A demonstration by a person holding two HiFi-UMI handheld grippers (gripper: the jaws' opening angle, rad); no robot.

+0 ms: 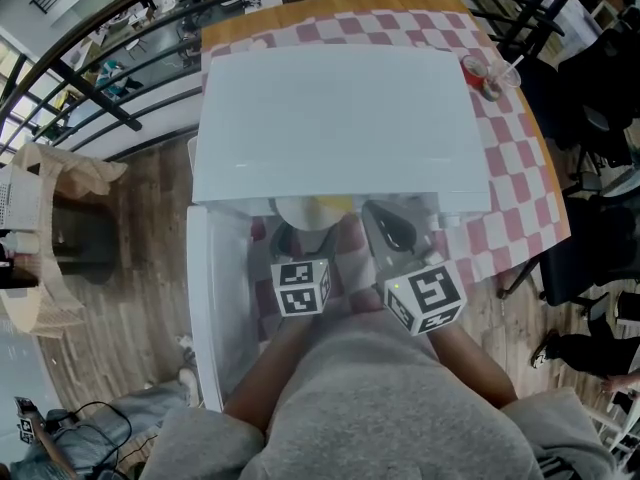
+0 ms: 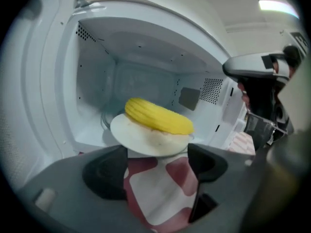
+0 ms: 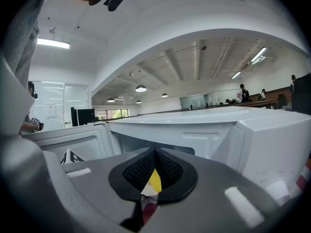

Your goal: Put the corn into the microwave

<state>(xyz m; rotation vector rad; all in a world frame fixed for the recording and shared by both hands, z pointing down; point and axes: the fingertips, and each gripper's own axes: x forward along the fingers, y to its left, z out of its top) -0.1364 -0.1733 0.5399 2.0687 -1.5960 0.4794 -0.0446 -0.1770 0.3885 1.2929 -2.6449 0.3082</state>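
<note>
Left gripper view, one corn (image 2: pixel 158 116), one plate (image 2: pixel 146 139)

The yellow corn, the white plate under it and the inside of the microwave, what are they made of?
Yellow corn cob: looks like smooth plastic, evenly coloured with moulded rows, though it could be real. Round white plate: matt, no shine, perhaps plastic or paper; unclear. White microwave cavity: likely painted metal, with smooth glossy walls and punched vent holes.
</note>
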